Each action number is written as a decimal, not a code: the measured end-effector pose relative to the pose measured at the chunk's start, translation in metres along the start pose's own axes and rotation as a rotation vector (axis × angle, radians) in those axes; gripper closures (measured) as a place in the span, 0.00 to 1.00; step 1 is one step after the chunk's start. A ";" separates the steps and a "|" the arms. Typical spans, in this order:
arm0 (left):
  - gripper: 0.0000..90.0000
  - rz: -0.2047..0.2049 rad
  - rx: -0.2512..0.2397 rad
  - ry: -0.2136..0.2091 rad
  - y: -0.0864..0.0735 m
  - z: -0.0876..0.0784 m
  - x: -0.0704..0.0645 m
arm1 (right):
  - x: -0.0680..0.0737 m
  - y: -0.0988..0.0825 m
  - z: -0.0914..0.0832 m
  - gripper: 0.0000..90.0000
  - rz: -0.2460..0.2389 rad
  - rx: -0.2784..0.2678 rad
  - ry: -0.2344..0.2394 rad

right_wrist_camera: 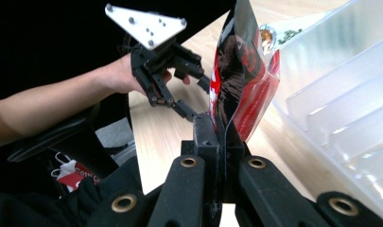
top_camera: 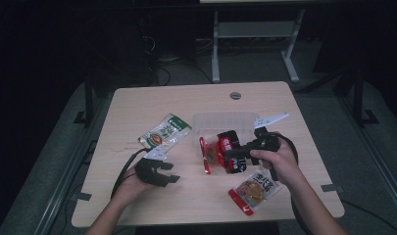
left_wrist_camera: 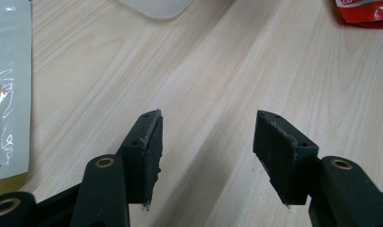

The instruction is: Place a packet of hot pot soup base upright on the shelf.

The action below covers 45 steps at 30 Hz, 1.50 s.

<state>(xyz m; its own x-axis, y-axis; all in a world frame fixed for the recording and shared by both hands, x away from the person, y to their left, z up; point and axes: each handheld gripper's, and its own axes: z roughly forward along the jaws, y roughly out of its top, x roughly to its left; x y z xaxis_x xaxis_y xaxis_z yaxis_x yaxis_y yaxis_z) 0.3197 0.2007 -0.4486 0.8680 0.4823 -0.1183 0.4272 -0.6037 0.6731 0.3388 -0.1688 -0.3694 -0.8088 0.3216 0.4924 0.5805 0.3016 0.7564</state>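
A glossy black and red snack packet (right_wrist_camera: 241, 80) is pinched by its lower edge between the fingers of the right gripper (right_wrist_camera: 221, 142), which are pressed tight against the foil. In the right gripper view the packet stands nearly upright above the fingers, its shiny face catching the light. In the high view the same packet (top_camera: 231, 152) is held near the middle of the pale wooden surface (top_camera: 137, 105), just in front of a clear plastic tray (top_camera: 220, 120). The right gripper (top_camera: 230, 153) reaches toward the left from the person's right hand (top_camera: 277, 161), and a grey three-cornered plate sits on top of it.

A second red packet (top_camera: 206, 155) stands just left of the held one, touching or nearly touching it; which cannot be told. The ribbed wall of the clear tray (right_wrist_camera: 340, 113) runs along the right side of the right gripper view, close beside the held packet.

Near the front right of the surface, beside the right wrist, lies a flat packet with an orange picture and a red end (top_camera: 254, 191). To the left of the tray lies a green and white packet (top_camera: 165, 132).

The left gripper (top_camera: 172, 172) rests low at the front left of the surface, held by the left hand (top_camera: 132, 183). In the left gripper view its fingers (left_wrist_camera: 149, 151) are spread wide apart with only bare wood between them, and the edge of the green and white packet (left_wrist_camera: 9, 90) lies at the left.
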 end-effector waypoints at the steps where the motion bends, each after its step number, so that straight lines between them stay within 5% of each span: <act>1: 0.47 0.002 0.000 -0.001 0.000 0.000 0.000 | -0.001 0.001 -0.006 1.00 -0.002 -0.011 -0.011; 23: 0.45 0.013 0.001 0.004 0.000 0.001 0.000 | -0.023 0.000 -0.076 1.00 0.026 -0.153 -0.199; 45: 0.45 0.011 -0.002 0.007 0.000 0.001 0.000 | -0.037 -0.010 -0.098 1.00 0.066 -0.166 -0.302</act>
<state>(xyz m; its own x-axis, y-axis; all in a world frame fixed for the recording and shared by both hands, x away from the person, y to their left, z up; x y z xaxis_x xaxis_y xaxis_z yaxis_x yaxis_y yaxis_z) 0.3199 0.1995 -0.4494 0.8710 0.4798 -0.1054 0.4166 -0.6077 0.6761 0.3540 -0.2716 -0.3531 -0.6914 0.5939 0.4114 0.5868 0.1295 0.7993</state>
